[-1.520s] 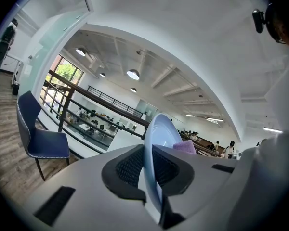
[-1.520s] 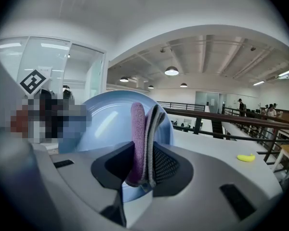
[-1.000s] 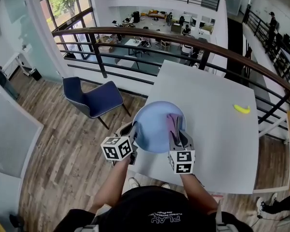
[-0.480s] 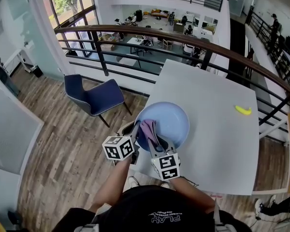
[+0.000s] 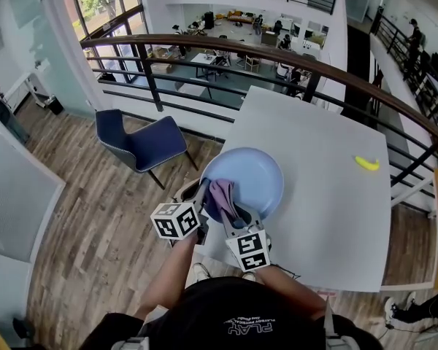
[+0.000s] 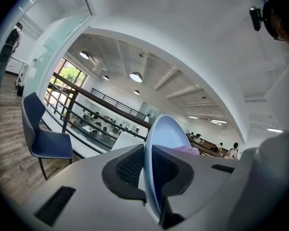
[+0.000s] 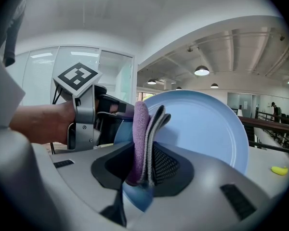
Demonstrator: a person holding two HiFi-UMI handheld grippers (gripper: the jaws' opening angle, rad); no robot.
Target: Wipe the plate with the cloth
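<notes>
Tabletop: the white tabletop (image 5: 328, 195) fills the right half of my head view, just this side of a dark railing (image 5: 277, 53).
Chair: a blue chair (image 5: 142, 148) stands on the wood floor to the left of the tabletop, well apart from both tools.
Plate: the pale blue plate (image 5: 257, 173) sits over the near left corner of the tabletop, with its left rim out past the edge. I cannot tell whether it rests on the surface.
Left tool: the left tool (image 6: 147, 170) is pinching the plate's near left rim. In its own view the rim runs edge-on between the two pads, which press on either side of it.
Right tool: the right tool (image 7: 144, 165) is clamped on the cloth, with the fold squeezed between its pads. It sits just beside the left tool, at the plate's near left part.
Cloth: the cloth (image 7: 139, 129), purple with a grey layer, sticks out past the jaws and lies against the plate's blue face, close to the rim that the left tool grips.
Banana: a small yellow banana (image 5: 366, 163) lies on the far right of the tabletop, well apart from the plate.
</notes>
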